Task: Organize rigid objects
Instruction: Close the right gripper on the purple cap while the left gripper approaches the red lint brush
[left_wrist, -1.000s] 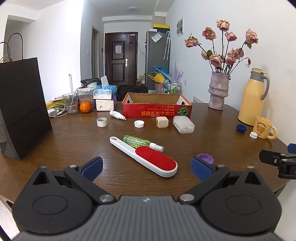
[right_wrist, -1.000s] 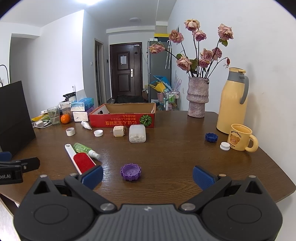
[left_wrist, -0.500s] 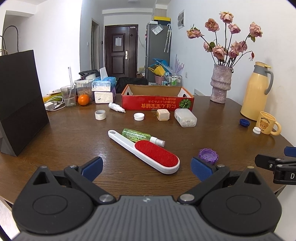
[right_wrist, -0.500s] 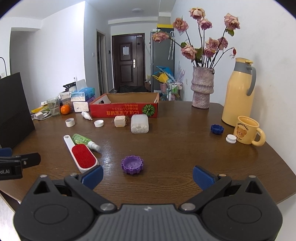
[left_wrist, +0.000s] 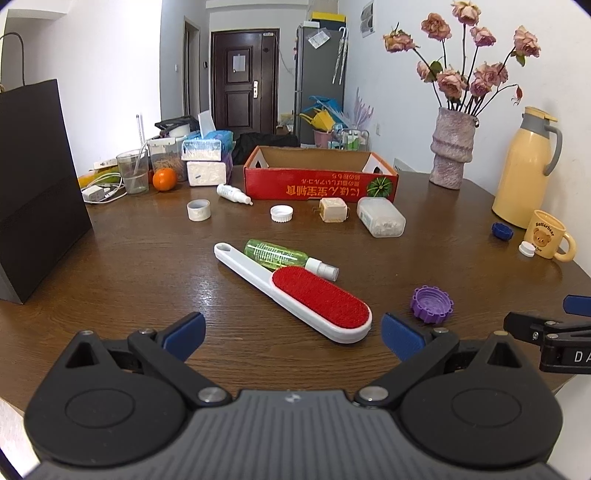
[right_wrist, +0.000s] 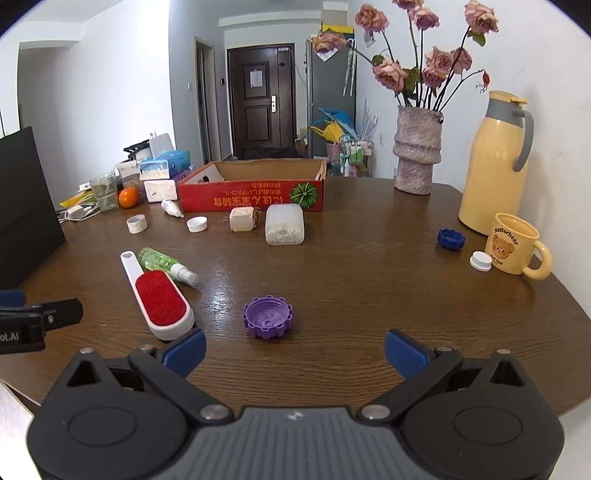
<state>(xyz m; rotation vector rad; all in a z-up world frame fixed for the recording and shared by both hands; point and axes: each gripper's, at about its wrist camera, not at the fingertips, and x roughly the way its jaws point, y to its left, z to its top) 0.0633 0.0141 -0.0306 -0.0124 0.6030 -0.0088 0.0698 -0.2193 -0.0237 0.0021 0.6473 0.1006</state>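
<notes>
Left gripper (left_wrist: 291, 334) spread wide, empty, above near table (left_wrist: 147, 258) edge. Lint brush (left_wrist: 295, 291) lies just ahead, green spray bottle (left_wrist: 280, 254) touching its handle. Purple cap (right_wrist: 267, 316) right of brush, ahead of right gripper (right_wrist: 294, 349), also wide, empty. Red box (right_wrist: 255, 192) at rear.

The left gripper (left_wrist: 291, 334) has a black body with two round discs, a ribbed grey centre plate bearing a small pale logo, and silver screws at the linkage pivots. Its fingers (left_wrist: 183, 330) end in ribbed blue pads. The right gripper (right_wrist: 294, 349) is built alike; white lettering marks its side.
</notes>
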